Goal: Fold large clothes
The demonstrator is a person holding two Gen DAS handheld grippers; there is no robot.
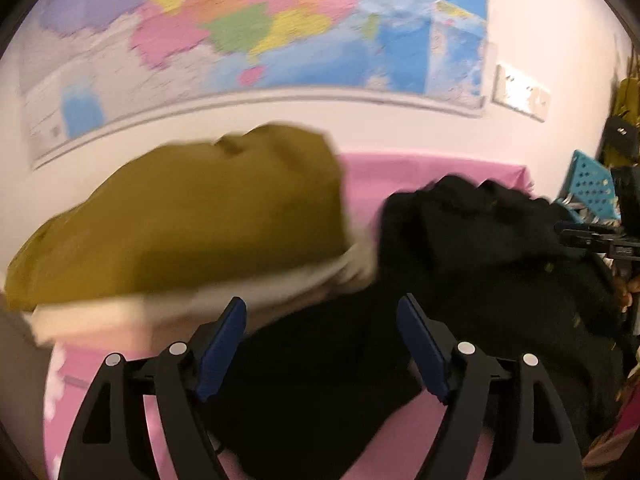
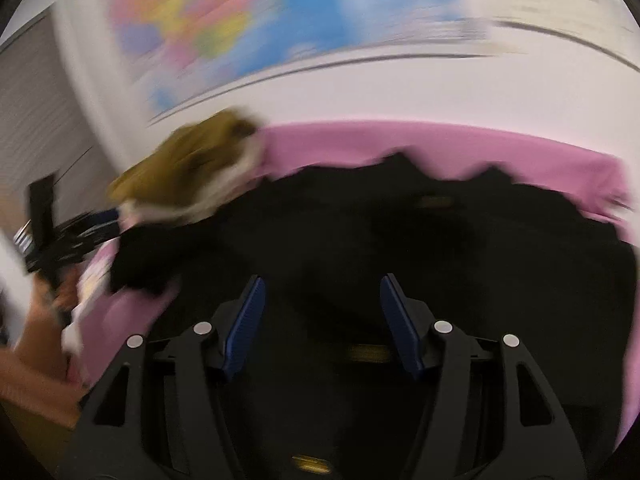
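Observation:
A large black garment lies crumpled on a pink-covered table; in the right wrist view it spreads across most of the table. My left gripper is open and empty above the garment's near left part. My right gripper is open and empty over the garment's middle. Both views are blurred by motion.
A stack of folded clothes with an olive-green garment on top and pale ones under it sits at the table's left, also in the right wrist view. A wall map hangs behind. A teal basket stands at the right.

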